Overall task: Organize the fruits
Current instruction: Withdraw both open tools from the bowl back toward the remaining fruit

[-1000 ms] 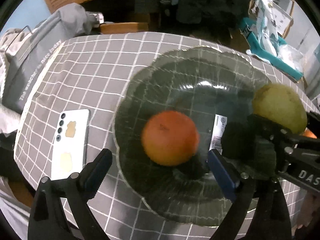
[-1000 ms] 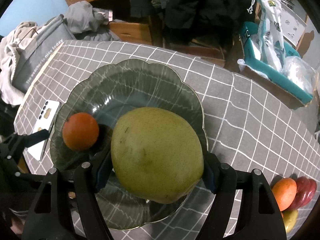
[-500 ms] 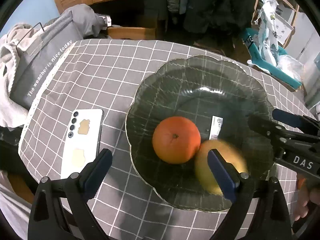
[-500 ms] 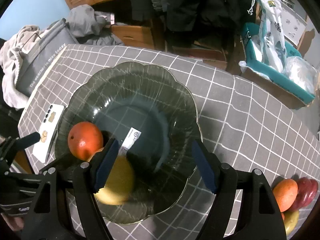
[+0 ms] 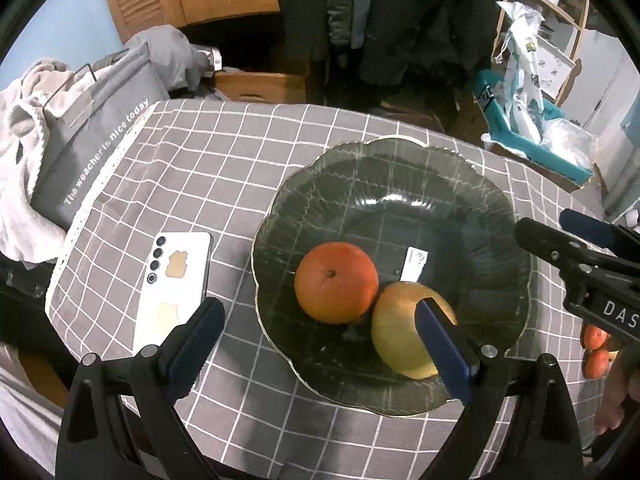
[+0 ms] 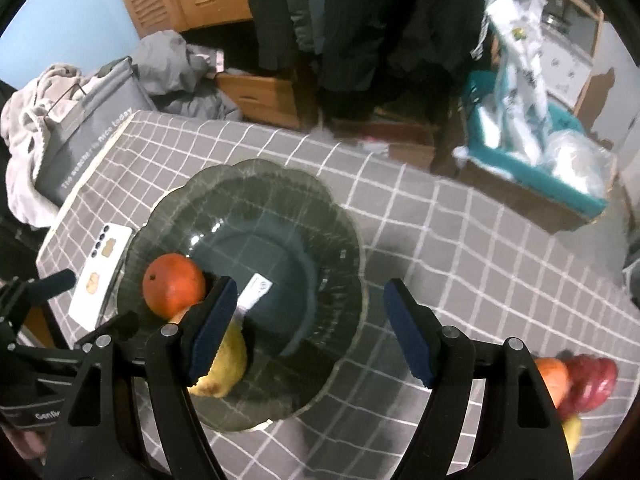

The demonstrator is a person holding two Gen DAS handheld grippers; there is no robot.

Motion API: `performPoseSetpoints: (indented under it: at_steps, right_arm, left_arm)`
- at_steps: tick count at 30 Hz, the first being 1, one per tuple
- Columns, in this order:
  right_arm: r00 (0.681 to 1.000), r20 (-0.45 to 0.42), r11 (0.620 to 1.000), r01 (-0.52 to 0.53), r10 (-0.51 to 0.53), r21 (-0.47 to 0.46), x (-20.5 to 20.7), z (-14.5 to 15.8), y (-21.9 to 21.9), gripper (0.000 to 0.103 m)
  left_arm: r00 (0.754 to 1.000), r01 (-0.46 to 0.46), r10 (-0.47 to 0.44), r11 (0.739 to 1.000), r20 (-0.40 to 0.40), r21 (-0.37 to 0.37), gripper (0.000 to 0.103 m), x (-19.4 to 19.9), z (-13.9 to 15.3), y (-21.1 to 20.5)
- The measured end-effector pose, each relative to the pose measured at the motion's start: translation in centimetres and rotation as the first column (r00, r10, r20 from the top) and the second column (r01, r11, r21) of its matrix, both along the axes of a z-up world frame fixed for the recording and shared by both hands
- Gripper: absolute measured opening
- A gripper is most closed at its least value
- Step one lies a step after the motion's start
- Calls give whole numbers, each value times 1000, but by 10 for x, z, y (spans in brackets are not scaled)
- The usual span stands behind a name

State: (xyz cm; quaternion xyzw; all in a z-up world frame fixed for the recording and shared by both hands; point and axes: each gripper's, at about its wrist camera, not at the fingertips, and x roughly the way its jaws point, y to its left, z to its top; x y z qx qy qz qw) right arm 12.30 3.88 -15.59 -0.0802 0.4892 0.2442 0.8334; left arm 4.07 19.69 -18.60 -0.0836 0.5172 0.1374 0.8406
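Grey checked tablecloth (image 5: 224, 168). Orange (image 5: 336, 282), yellow-green pear (image 5: 400, 320) touching in dark glass plate (image 5: 400, 160), gathered. Left gripper (image 5: 320, 336), right gripper (image 6: 308, 328) released, empty. More fruit (image 6: 576, 380) waiting outside plate.

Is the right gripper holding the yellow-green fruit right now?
No. The right gripper is open with nothing between its pads, and the yellow-green fruit lies in the glass plate beside the orange.

I see a grey tablecloth (image 5: 224, 168) with a white grid. Dark green translucent plate (image 5: 400, 184), ribbed rim. Orange fruit (image 5: 336, 282) on it; yellow-green pear (image 5: 400, 328) beside. White phone (image 5: 176, 280) near the cloth's left edge. Red and orange fruits (image 6: 576, 380) at its right edge.
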Motion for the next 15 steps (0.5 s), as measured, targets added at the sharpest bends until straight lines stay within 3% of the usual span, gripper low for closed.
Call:
performPoseSetpoints:
  at_steps: [15]
  right_arm:
    - [979, 161, 992, 127, -128, 15, -26, 71, -59, 78]
  left_arm:
    - [991, 61, -64, 998, 114, 23, 97, -11, 54, -32]
